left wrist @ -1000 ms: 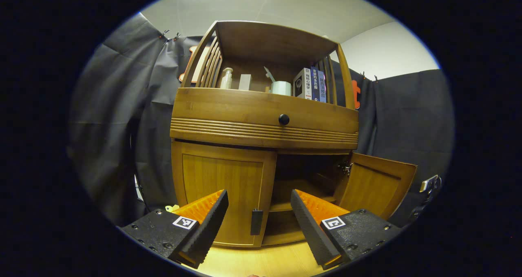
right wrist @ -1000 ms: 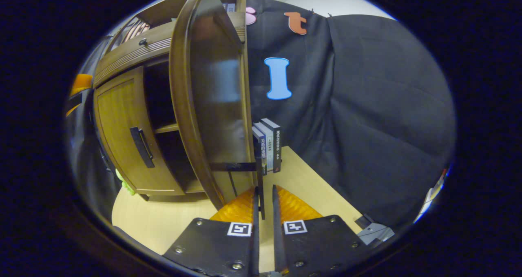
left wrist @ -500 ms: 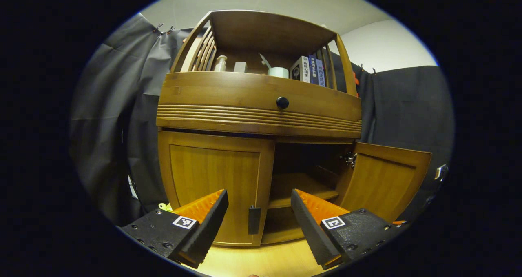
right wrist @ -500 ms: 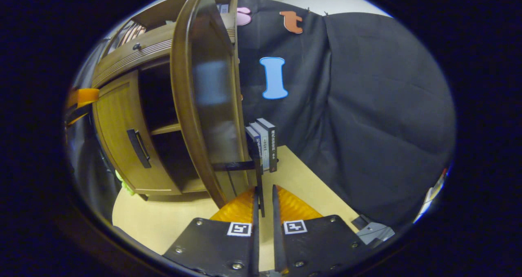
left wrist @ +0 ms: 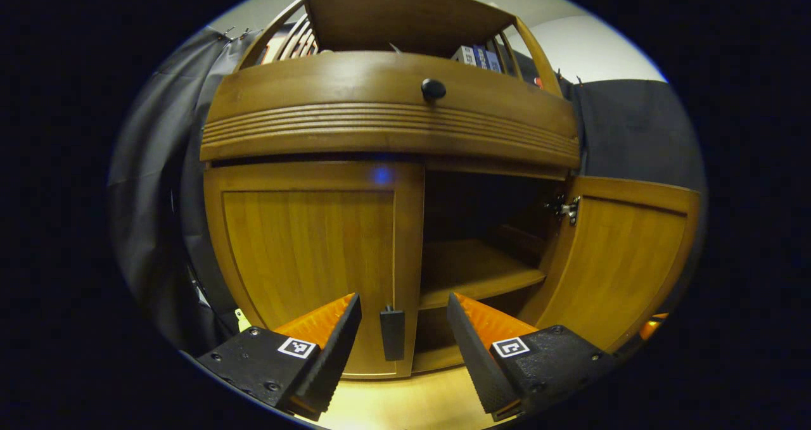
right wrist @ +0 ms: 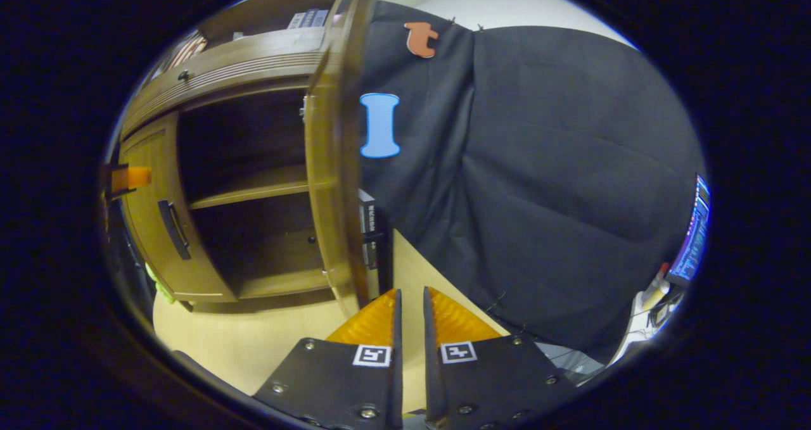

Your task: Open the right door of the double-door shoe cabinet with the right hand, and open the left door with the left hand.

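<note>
The right door [left wrist: 624, 252] has swung wide open. The spread left gripper [left wrist: 399, 328] has closed in, straddling the left door's handle [left wrist: 392, 334]. The right gripper [right wrist: 409, 316] is nearly pressed together; whether it grips anything, I cannot tell.

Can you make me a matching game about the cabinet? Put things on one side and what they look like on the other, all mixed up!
Things:
1. left door
2. right door
3. left tongs
4. drawer knob

What they look like:
A. spread wide apart
B. closed flat
C. black and round
D. swung open

Pairs: 1-B, 2-D, 3-A, 4-C
</note>
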`<state>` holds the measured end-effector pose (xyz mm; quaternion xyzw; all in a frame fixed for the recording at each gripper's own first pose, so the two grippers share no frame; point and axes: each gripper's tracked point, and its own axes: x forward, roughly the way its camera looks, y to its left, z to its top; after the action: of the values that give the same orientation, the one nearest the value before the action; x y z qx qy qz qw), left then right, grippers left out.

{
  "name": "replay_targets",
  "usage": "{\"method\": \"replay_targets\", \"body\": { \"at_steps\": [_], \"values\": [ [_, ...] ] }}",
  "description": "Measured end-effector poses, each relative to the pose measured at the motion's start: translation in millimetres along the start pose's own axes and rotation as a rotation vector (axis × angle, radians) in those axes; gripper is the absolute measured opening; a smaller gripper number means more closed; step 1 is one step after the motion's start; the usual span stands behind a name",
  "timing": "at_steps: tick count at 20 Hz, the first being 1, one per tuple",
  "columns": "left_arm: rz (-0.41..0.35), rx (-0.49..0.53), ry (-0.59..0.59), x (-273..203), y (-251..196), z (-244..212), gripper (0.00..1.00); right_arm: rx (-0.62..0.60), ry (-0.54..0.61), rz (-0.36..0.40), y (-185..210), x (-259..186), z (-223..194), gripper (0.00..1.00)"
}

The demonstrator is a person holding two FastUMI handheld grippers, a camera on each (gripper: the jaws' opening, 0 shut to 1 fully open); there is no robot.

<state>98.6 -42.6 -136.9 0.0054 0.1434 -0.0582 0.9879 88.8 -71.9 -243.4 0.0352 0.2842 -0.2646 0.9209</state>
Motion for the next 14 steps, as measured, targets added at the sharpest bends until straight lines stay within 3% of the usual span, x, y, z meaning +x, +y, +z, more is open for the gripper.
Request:
{"method": "replay_targets", "body": {
  "at_steps": [10,13,14],
  "values": [
    [0.052,0.006,0.172,59,13,-73,0.86,0.043,-0.076,-0.137,-52,-29,24,0.15],
    [0.066,0.029,0.21,73,22,-87,0.7,0.06,-0.075,-0.174,-63,-38,14,0.15],
    [0.061,0.029,0.223,75,22,-91,0.69,0.069,-0.068,-0.182,-66,-40,10,0.15]
  ]
}}
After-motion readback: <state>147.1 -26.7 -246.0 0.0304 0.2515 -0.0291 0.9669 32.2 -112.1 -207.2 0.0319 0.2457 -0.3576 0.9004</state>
